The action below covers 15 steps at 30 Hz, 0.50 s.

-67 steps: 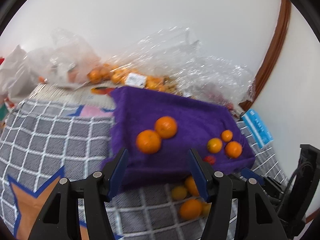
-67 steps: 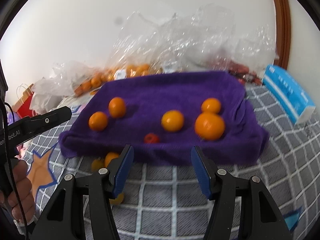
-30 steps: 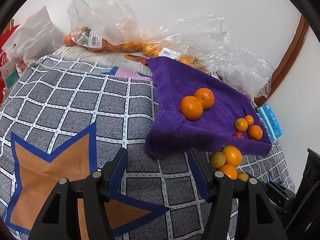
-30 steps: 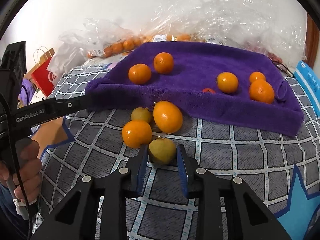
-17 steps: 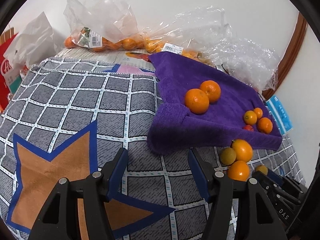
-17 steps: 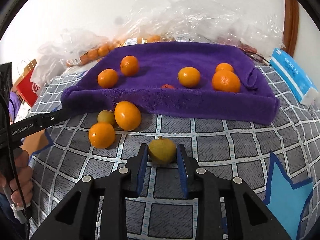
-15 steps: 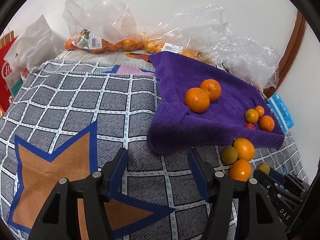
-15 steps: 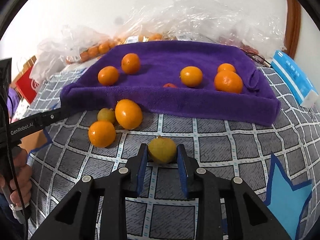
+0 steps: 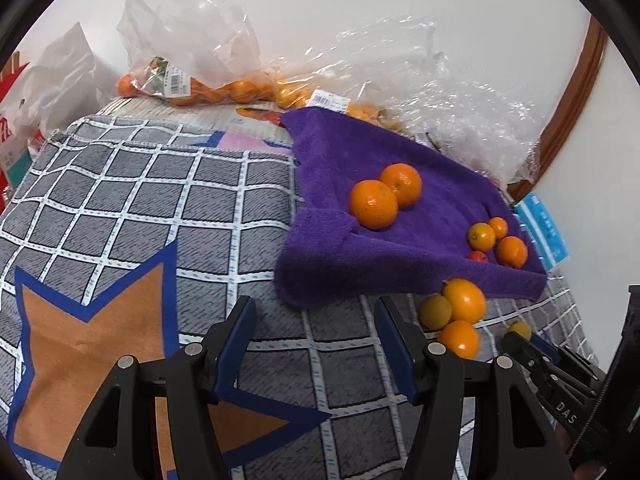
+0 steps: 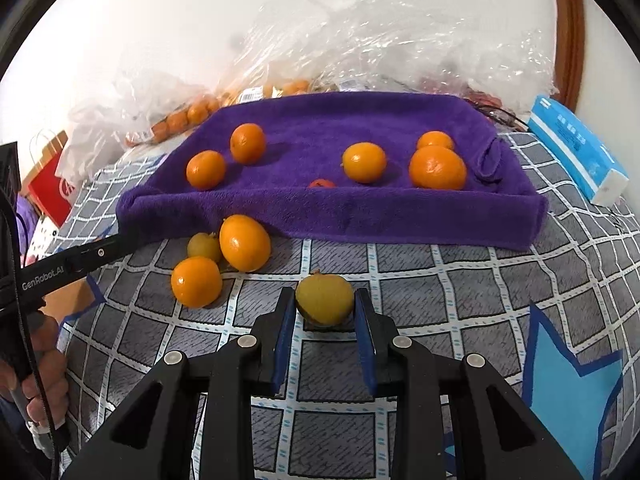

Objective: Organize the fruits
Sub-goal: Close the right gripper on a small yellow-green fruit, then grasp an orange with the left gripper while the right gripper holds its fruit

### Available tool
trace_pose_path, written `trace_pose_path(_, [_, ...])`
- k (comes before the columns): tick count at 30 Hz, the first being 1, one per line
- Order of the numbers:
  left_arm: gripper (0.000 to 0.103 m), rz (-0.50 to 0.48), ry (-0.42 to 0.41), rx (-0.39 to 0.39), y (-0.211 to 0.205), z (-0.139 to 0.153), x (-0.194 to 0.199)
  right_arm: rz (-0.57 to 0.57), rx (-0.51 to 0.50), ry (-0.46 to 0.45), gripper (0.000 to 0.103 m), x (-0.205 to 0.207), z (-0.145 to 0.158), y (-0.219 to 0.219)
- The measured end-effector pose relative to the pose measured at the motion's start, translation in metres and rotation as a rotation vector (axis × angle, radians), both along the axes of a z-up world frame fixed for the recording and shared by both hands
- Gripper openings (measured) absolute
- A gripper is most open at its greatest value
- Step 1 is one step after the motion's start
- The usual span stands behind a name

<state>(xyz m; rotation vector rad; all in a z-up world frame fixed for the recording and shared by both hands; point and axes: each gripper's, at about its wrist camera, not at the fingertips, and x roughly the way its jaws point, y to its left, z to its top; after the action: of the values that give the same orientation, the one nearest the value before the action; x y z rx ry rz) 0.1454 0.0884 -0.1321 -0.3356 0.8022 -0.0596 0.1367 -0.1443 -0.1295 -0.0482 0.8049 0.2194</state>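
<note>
My right gripper (image 10: 325, 308) is shut on a yellow-green fruit (image 10: 324, 299) and holds it just above the checked cloth. The fruit also shows in the left wrist view (image 9: 519, 329). A purple towel (image 10: 340, 216) holds several oranges, such as one at the right (image 10: 437, 167), and a small red fruit (image 10: 322, 183). Three fruits lie by the towel's front edge: a large orange (image 10: 244, 242), a smaller orange (image 10: 196, 281) and a yellow-green one (image 10: 203, 246). My left gripper (image 9: 316, 320) is open and empty above the cloth, left of that cluster (image 9: 460, 316).
Clear plastic bags with more oranges (image 9: 208, 92) lie behind the towel against the wall. A blue and white box (image 10: 576, 148) sits to the right of the towel. A red bag (image 10: 50, 182) stands at the far left. The checked cloth (image 9: 120, 208) has star patterns.
My right gripper closed on the yellow-green fruit near the cluster and carried it a little to the right, away from the other three. My left gripper drew back and has stayed open.
</note>
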Motion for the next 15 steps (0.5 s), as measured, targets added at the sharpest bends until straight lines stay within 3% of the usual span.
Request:
trace_pose_path(11, [0.069,-0.077,-0.068,-0.064,-0.009,0.013,-0.008,-0.049,-0.046,-0.076,0.029,-0.01,0.012,-0.02])
trace_pose_path(15, [0.069,-0.125,-0.038,-0.07,-0.024,0.016,-0.008,-0.068,-0.041,-0.079,0.029,-0.013,0.013,-0.033])
